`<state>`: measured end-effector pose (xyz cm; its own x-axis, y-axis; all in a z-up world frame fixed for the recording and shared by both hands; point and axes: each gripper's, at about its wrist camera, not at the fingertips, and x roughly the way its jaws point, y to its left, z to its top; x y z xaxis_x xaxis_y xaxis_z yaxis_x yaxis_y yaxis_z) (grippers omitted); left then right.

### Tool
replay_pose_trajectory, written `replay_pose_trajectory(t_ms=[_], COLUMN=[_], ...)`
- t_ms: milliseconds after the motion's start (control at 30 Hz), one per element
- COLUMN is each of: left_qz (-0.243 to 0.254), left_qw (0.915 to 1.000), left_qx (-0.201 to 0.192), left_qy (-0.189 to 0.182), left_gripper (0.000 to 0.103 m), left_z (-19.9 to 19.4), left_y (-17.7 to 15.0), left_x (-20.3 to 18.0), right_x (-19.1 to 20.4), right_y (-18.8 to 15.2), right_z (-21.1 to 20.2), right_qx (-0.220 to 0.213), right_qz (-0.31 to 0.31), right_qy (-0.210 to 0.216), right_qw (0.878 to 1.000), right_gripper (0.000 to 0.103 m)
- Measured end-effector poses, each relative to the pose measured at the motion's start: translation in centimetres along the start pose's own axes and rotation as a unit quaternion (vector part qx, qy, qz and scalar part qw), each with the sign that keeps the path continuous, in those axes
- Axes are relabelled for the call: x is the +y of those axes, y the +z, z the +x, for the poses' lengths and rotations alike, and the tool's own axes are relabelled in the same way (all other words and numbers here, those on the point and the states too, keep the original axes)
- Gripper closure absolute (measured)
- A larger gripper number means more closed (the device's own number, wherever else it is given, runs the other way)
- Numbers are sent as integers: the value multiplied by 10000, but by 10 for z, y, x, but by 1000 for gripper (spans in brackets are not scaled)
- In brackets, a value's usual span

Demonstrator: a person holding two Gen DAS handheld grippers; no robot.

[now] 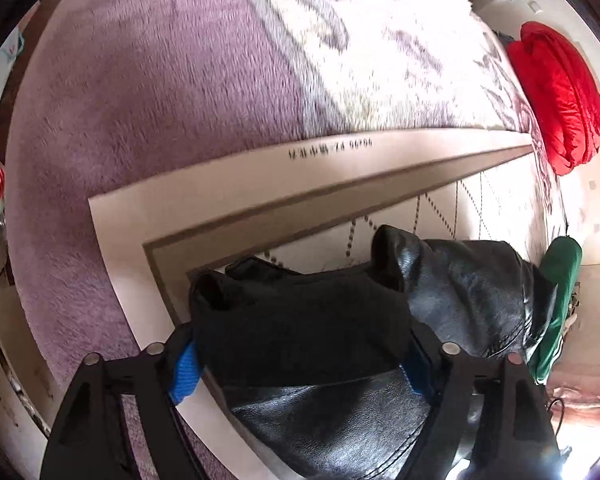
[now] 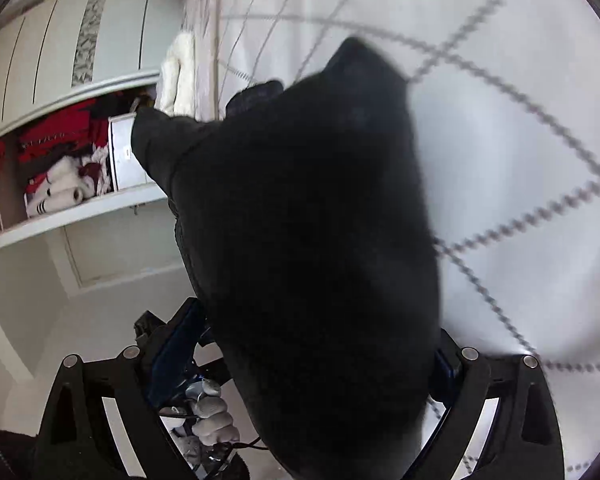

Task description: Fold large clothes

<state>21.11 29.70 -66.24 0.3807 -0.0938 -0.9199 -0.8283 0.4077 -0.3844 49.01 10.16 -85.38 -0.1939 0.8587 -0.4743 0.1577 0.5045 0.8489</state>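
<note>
A black leather jacket (image 1: 320,340) with a matt black lining lies bunched on a white mat with dotted lines (image 1: 440,208). My left gripper (image 1: 304,364) points steeply down over it, jaws wide. The cloth fills the gap between the blue pads (image 1: 186,368), which do not visibly squeeze it. In the right wrist view the same jacket (image 2: 300,200) is a dark, blurred mass over the mat (image 2: 500,140). It fills the gap of my right gripper (image 2: 320,344), whose jaws also stand wide. The fingertips are hidden under the fabric.
The mat lies on a purple and white fluffy blanket (image 1: 140,100). A red padded jacket (image 1: 560,96) sits at the right edge, a green striped garment (image 1: 556,300) below it. A wardrobe shelf (image 2: 80,212) holds red and white clothes. A grey-gloved hand (image 2: 216,424) shows low down.
</note>
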Motion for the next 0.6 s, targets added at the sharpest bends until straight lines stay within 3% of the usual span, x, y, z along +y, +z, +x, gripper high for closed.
replay_pose_trajectory(t_ms=[33, 167, 367, 600], left_qz=[31, 232, 431, 617], left_qw=[9999, 9984, 9953, 9927], left_qx=[-170, -515, -848, -935], left_qy=[14, -43, -198, -441], left_gripper=[34, 68, 81, 83], left_z=[-6, -24, -54, -88], left_y=[2, 8, 12, 7], left_x=[0, -6, -24, -59], right_x=[-1, 15, 49, 74], right_y=[1, 5, -8, -17], right_z=[2, 17, 5, -45], right_qx=[-64, -179, -267, -376], right_qz=[99, 73, 45, 35], right_qy=[42, 170, 517, 774], right_qw=[9999, 9997, 9983, 9963], right_gripper=[38, 53, 61, 62])
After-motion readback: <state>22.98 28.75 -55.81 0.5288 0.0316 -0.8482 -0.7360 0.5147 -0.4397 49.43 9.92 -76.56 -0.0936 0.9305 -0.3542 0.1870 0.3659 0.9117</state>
